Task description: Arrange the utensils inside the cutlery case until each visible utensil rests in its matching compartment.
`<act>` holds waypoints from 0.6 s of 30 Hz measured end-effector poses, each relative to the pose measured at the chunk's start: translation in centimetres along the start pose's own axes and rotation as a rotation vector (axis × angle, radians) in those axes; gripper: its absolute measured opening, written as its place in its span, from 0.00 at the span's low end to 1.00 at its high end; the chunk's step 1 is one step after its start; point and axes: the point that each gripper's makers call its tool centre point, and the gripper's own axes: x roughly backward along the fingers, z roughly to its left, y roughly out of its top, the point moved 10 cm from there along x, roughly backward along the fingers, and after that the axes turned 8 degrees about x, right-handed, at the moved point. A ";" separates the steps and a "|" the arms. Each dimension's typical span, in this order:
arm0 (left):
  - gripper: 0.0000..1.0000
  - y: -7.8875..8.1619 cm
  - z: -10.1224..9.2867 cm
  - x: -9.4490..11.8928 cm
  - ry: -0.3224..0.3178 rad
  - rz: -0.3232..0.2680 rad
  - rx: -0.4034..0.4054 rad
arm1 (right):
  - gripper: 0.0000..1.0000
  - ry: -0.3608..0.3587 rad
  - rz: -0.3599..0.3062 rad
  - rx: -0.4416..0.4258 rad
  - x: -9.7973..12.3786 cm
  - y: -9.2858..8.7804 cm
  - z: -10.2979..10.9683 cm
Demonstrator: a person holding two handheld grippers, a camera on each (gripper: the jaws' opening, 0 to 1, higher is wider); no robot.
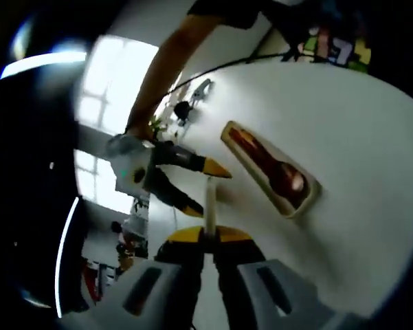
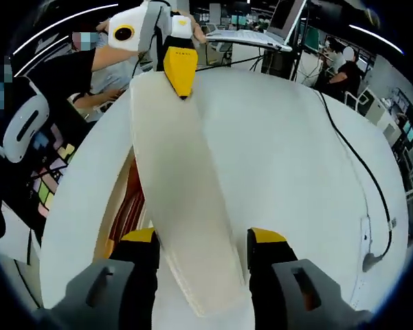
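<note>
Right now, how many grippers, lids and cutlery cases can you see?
Grippers: 2 (left gripper, right gripper)
Lid: 1 (cream lid, held between both grippers' fingers)
Cutlery case: 1 (cutlery case, open on the white table)
Total: 4

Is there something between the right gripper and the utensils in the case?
Yes. The cream lid, gripped at its far end by the left gripper, hangs over the case and hides most of the utensils.
</note>
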 end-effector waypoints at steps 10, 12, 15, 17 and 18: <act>0.05 0.1 0.5 0.0 -0.022 0.026 -0.094 | 0.51 0.056 0.016 -0.009 -0.7 -0.4 -0.4; 0.05 0.0 0.4 0.0 -0.023 0.029 -0.099 | 0.51 0.060 0.033 0.000 -0.8 -0.3 -0.3; 0.05 0.0 0.4 0.1 -0.016 0.028 -0.104 | 0.51 0.060 0.048 0.011 -0.8 -0.2 -0.2; 0.05 0.0 0.5 0.1 -0.007 0.027 -0.106 | 0.50 0.056 0.061 0.018 -0.8 -0.1 -0.2; 0.05 0.0 0.6 0.0 0.001 0.027 -0.107 | 0.50 0.051 0.070 0.011 -0.7 -0.1 -0.3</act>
